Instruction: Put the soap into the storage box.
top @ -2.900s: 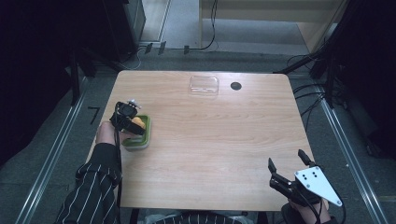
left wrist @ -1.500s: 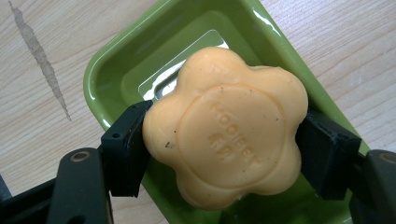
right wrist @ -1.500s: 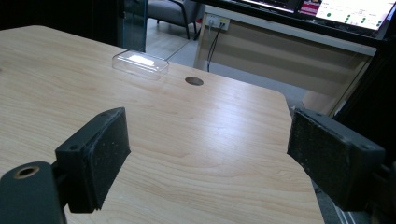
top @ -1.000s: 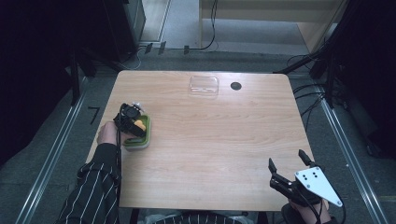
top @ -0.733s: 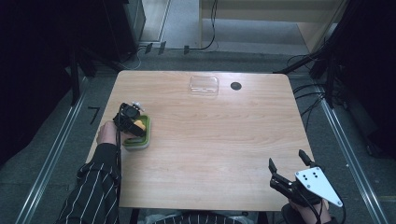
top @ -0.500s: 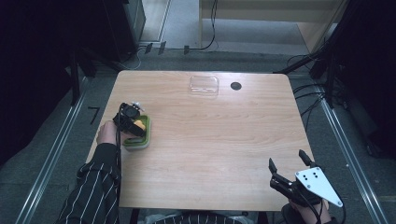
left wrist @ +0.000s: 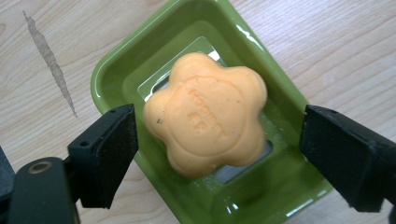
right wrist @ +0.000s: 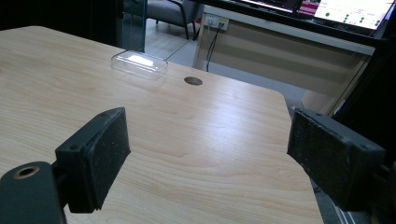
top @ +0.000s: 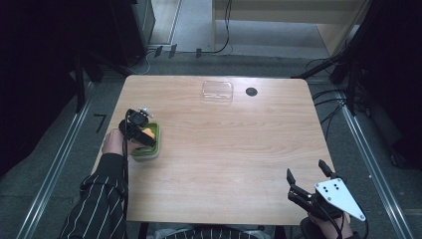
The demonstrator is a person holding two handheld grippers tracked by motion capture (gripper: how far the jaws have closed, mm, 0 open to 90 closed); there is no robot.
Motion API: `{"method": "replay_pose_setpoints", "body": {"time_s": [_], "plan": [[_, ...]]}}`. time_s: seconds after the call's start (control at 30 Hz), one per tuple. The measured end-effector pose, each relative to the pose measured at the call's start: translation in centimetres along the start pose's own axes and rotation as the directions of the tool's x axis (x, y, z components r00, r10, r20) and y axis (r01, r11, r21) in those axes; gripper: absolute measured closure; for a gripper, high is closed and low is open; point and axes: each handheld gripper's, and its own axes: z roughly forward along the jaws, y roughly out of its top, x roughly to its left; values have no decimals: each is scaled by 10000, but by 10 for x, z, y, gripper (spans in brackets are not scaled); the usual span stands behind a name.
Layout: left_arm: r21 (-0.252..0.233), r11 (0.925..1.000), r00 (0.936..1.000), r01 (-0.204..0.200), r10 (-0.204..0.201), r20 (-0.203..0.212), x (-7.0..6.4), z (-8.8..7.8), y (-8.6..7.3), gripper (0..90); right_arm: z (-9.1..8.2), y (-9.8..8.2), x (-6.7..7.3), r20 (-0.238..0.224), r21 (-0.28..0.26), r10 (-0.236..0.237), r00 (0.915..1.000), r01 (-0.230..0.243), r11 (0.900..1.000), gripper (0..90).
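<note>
**Soap set in its dish, fingers letting go**

High view: the left gripper hangs over the green dish at the left edge of the worktop, with the orange soap showing just under it. The right gripper sits well apart at the near right corner, over bare wood. A clear lid lies near the far edge, beside a dark round hole in the worktop.

Left gripper view: the soap, flower-shaped with lettering pressed into its top, lies inside the dish on the slotted middle. The left gripper looks straight down on it. Its fingers have just been opening and now stand apart on either side of the soap; one is just beside the soap's edge and the other is clear of it, so neither pad seems to press. The placing therefore looks done, and the release is all but complete.

Right gripper view: the right gripper has its fingers wide apart with nothing between them, pointing level across the worktop toward the lid and the hole.

What is left, by this reading, is to lift the left gripper clear of the dish. If the lid belongs to the dish, fetching it and covering the soap would still be to do; it lies untouched.
</note>
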Motion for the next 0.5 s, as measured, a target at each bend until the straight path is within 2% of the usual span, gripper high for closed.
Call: {"method": "replay_pose_setpoints", "body": {"time_s": [0.2,0.5], "plan": [[200,9998,9999,-82,79,149,-8,-6,-1,94,0,0,0,-1,0,2,10000,-2,10000,133],[406,9974,9977,-599,586,326,-26,-14,-1,55,0,0,0,-9,17,-7,10000,7,10000,133]]}}
